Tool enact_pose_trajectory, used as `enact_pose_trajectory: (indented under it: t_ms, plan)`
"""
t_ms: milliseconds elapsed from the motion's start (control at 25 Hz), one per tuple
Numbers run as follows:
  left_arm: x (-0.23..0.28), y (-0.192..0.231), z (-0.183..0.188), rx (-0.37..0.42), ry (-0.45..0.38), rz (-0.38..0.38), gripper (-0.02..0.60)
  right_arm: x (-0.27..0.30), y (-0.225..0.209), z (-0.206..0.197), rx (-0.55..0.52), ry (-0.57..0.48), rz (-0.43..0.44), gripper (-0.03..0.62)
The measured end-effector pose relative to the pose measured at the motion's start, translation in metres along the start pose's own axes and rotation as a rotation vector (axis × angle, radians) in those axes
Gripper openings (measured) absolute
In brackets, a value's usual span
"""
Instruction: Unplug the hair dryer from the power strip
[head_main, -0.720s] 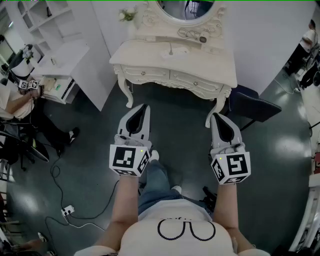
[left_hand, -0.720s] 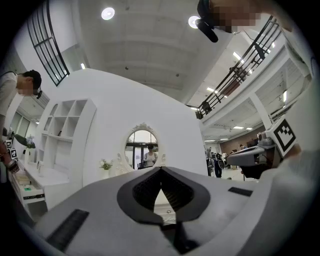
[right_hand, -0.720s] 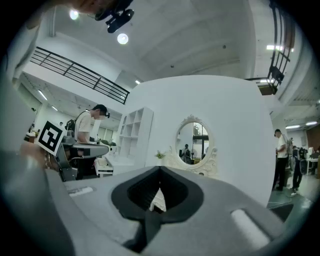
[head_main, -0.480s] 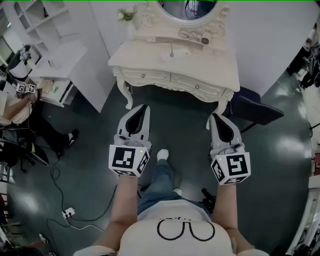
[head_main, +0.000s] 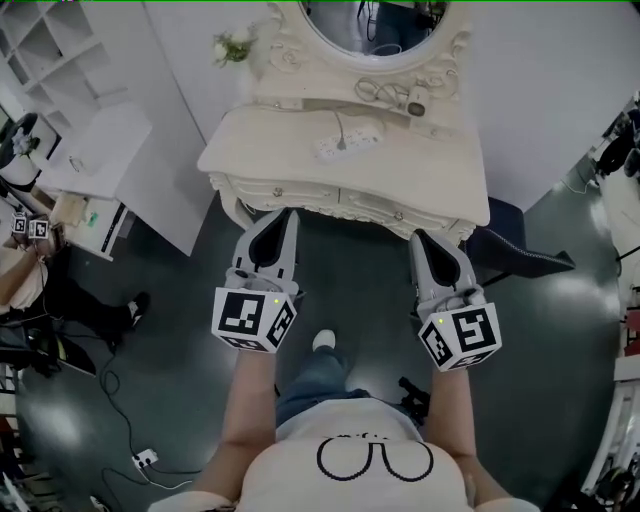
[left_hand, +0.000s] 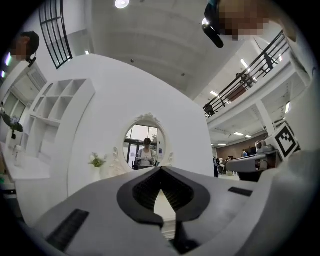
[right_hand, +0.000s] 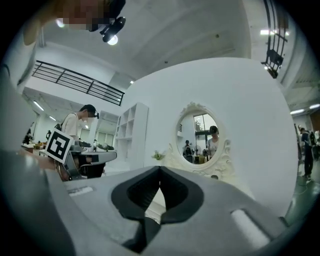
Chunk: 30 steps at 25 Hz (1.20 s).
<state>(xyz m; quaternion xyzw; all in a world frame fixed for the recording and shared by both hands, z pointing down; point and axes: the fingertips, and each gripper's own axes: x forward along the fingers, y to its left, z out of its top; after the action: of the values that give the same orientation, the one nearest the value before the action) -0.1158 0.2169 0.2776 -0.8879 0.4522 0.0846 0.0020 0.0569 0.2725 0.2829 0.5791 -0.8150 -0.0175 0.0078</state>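
The left gripper (head_main: 284, 214) and right gripper (head_main: 419, 238), each bearing a cube of black-and-white square markers, hold their jaws together on nothing before the dressing table (head_main: 240, 160), where the white power strip (head_main: 349, 143) lies at twelve o'clock, with the hair dryer (head_main: 416, 101) at its one o'clock.

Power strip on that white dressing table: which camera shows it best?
The head view. It looks down on the dressing table, where the white power strip lies in plain sight. In the gripper views the shut left tongs and right tongs hide the tabletop; only the mirror above it shows.
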Motion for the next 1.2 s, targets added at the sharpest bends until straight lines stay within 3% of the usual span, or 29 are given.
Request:
enact_pose_trajectory:
  t_ms: [160, 360, 520, 760, 960, 1200]
  plan:
    - [0.051, 0.036, -0.011, -0.004, 0.034, -0.042, -0.002, 0.063, -0.016, -0.009, 0.0, 0.061, -0.036, 0.002]
    - [0.099, 0.054, -0.033, 0.0, 0.09, -0.168, -0.002, 0.113, -0.024, -0.026, -0.05, 0.125, -0.054, 0.002]
    - [0.129, 0.07, -0.057, -0.054, 0.144, -0.176, 0.003, 0.138, -0.039, -0.045, -0.029, 0.167, -0.055, 0.003]
    - [0.183, 0.074, -0.092, -0.066, 0.236, -0.231, 0.198, 0.177, -0.081, -0.06, 0.022, 0.169, -0.05, 0.003]
    - [0.228, 0.09, -0.126, -0.099, 0.295, -0.227, 0.206, 0.22, -0.118, -0.086, 0.043, 0.203, -0.008, 0.003]
    - [0.294, 0.108, -0.179, -0.113, 0.422, -0.204, 0.206, 0.281, -0.166, -0.125, 0.053, 0.301, 0.08, 0.003]
